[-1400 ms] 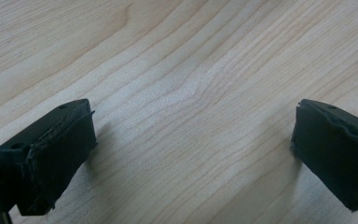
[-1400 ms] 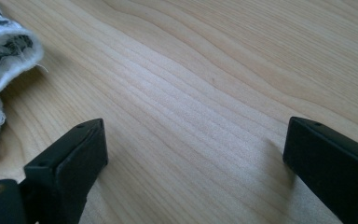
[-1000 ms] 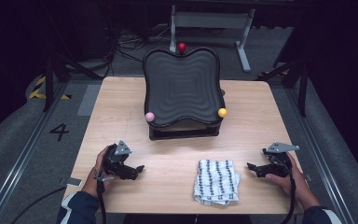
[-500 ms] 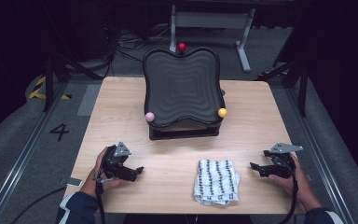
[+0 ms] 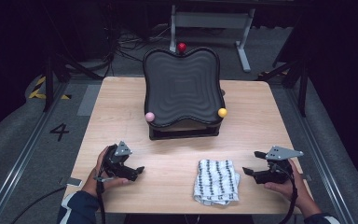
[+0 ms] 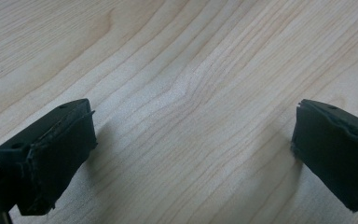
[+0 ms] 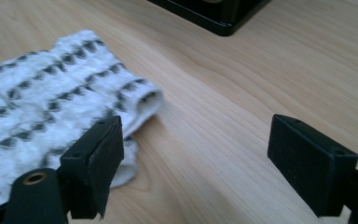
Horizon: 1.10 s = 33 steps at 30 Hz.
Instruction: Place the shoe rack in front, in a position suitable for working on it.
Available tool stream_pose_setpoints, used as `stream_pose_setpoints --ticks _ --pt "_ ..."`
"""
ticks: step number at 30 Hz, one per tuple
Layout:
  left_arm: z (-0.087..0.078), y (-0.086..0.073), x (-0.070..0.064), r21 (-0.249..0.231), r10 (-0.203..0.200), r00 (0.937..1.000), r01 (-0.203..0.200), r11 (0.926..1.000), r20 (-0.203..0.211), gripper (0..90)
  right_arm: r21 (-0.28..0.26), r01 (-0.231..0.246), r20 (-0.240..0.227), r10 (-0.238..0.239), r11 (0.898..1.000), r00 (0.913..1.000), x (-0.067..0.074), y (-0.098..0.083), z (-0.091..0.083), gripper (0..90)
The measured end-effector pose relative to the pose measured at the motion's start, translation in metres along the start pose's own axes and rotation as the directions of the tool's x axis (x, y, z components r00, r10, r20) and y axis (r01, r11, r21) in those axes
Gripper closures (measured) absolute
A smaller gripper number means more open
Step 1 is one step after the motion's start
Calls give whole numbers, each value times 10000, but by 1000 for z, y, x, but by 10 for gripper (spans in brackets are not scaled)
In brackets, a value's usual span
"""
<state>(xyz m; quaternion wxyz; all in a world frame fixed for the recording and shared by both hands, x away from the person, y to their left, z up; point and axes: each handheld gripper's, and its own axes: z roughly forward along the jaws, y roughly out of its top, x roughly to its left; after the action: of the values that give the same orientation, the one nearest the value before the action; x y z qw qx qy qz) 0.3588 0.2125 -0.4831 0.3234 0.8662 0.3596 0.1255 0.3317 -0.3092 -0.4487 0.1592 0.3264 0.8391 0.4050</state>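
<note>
Folded cloth (image 5: 216, 180) lies near the table's (image 5: 121, 116) front edge; the right gripper (image 5: 251, 171), jaws wide and empty, has edged down just beside it. The left gripper (image 5: 137, 171) rests open, empty, well apart. Beyond stands the black tray (image 5: 182, 88).

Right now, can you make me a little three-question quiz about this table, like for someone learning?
1. True or false: the right gripper is holding the cloth.
2. Which ball sits at the top of the black tray? A) pink B) red C) yellow
3. Fill in: the left gripper is open over bare ____.

Key:
1. False; it is open, beside the cloth.
2. B, the red ball. The pink ball and yellow ball sit at the near corners.
3. Wood, the table.
</note>
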Motion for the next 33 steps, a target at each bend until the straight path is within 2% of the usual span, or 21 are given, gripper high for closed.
stream_pose_setpoints --ticks 1,4,5,7,8,11,12,13,16,19,24,27,33 --pt "0 0 0 2 1 10000 -1 10000 1 0 -65 131 -160 -132 9999 9998 7 3 2 191" --pt "0 0 0 3 16 10000 -16 10000 3 0 16 357 -309 -356 9994 9989 13 6 3 192" --pt "0 0 0 1 15 10000 -15 10000 3 0 54 591 -488 -587 9982 9971 22 9 8 192" --pt "0 0 0 2 17 10000 -17 10000 4 0 113 814 -645 -805 9966 9947 29 12 11 191" --pt "0 0 0 2 17 10000 -17 10000 4 0 113 814 -645 -805 9966 9947 29 12 11 191" --pt "0 0 0 3 16 10000 -16 10000 2 0 82 1177 -992 -1164 9930 9882 44 17 17 198" --pt "0 0 0 0 5 10000 -5 10000 4 0 119 1355 -1245 -1330 9907 9833 53 20 21 198" --pt "0 0 0 0 5 10000 -5 10000 4 0 119 1355 -1245 -1330 9907 9833 53 20 21 198" --pt "0 0 0 -2 1 10000 -1 10000 3 0 248 1786 -1544 -1727 9836 9728 69 23 32 198" --pt "0 0 0 -2 0 10000 0 10000 0 0 356 1827 -1740 -1739 9825 9693 77 25 39 187" --pt "0 0 0 -1 3 10000 -3 10000 2 0 680 2147 -1647 -2013 9743 9656 83 24 53 172" --pt "0 0 0 1 7 10000 -7 10000 4 0 853 2071 -1471 -1932 9746 9701 86 23 58 160" --pt "0 0 0 -2 39 10000 -39 10000 -34 0 942 2124 -1313 -1994 9726 9711 89 22 63 157"
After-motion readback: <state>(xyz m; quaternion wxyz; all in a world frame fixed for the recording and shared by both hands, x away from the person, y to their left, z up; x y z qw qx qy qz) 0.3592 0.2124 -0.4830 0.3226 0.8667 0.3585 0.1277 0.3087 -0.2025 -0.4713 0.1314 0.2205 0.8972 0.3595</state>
